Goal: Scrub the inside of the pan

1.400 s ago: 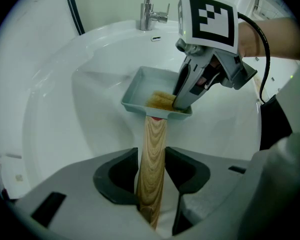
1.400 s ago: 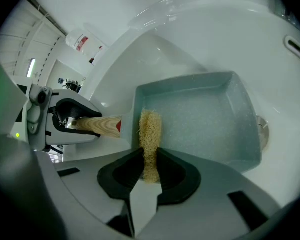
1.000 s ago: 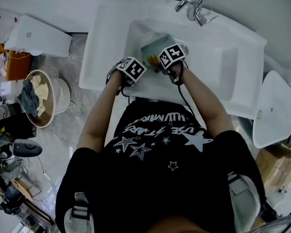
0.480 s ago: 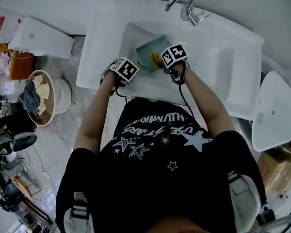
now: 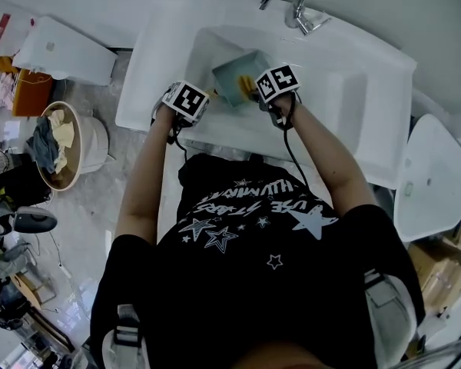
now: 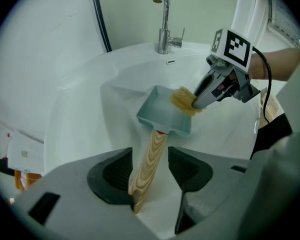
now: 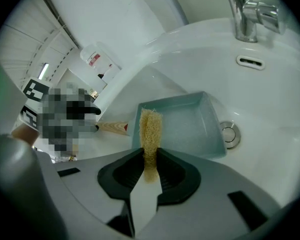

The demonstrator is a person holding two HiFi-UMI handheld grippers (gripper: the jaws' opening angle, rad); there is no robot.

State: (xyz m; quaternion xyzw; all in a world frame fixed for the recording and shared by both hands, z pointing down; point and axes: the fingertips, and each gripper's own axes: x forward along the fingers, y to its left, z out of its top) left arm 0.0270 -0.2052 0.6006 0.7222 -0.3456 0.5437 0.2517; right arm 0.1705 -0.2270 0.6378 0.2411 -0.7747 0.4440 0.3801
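The left gripper (image 6: 149, 167) has let go of the pan (image 6: 163, 113). A second ago it sat closer in with the pan tipped up toward the person; now it has drawn back toward the front edge of the sink (image 6: 85, 109) and its jaws stand released. The wooden handle (image 6: 151, 151) is still between them, resting against one pad with a clear gap to the other. The pan lies in the sink basin near the drain, its open side up.

The right gripper (image 7: 150, 165) stays clenched on the yellow sponge (image 7: 151, 126), whose free end reaches over the near edge into the pan.

With the handle no longer held, nothing steadies the pan, so hard strokes would likely push it across the basin. This looks like either a pause to re-grip the handle or the close of the scrubbing; the pictures do not show which.
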